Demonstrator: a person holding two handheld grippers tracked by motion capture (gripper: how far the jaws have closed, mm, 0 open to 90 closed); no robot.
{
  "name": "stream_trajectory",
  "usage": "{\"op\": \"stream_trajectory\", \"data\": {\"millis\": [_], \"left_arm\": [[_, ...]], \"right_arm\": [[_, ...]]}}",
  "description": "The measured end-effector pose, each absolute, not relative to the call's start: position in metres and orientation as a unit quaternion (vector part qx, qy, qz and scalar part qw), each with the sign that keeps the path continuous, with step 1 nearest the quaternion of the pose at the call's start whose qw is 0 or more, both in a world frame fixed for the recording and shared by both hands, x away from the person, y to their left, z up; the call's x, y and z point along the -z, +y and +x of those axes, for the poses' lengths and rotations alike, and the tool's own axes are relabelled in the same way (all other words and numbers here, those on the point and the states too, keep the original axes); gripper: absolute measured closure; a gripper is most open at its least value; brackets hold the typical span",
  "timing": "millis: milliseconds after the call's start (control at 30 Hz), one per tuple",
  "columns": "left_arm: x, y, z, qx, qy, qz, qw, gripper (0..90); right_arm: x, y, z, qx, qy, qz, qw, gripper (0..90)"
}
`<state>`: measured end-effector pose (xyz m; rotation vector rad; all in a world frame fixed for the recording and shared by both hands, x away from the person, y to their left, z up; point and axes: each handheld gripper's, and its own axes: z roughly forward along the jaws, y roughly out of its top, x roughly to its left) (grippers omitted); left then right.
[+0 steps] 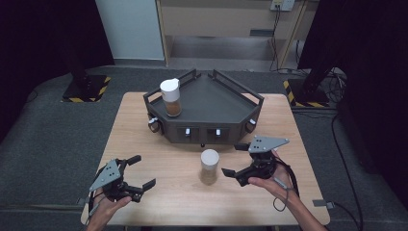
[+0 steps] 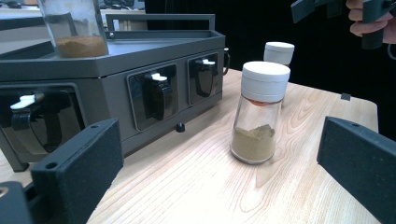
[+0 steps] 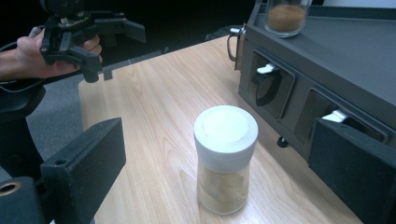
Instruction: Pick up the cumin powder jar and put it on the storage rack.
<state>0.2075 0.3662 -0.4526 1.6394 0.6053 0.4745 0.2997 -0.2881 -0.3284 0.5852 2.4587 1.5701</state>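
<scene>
The clear glass spice jar with the white screw cap (image 1: 209, 166) is standing upright on the pale wooden table (image 1: 159, 192), just in front of the dark grey angular tray unit (image 1: 211, 103), and both hands are hovering near it. The right gripper (image 1: 236, 162) is sitting just to the jar's right with its black jaws spread wide, gripping nothing; in the right gripper view the jar (image 3: 225, 158) is standing between those jaws, apart from both, with tan powder filling its lower part. The left gripper (image 1: 142, 171) is hanging near the table's near left corner, well apart from the jar, its jaws also standing wide apart and empty. In the left gripper view the jar (image 2: 260, 113) is showing beyond the jaws (a second white cap (image 2: 279, 52) is peeking out right behind it, though what it belongs to I cannot tell). Up on the tray's far left, a second glass jar with a white lid (image 1: 171, 97) is standing upright, holding browner powder.
</scene>
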Motion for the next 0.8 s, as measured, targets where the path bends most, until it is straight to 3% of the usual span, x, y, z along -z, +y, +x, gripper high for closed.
{"op": "stream_trajectory", "data": {"millis": [800], "left_arm": [[0.452,0.365,0.209,-0.201,0.259,0.719,0.613,0.0]], "right_arm": [[0.347,-0.244,0.327,-0.507,0.840,0.183,0.061,6.1]]}}
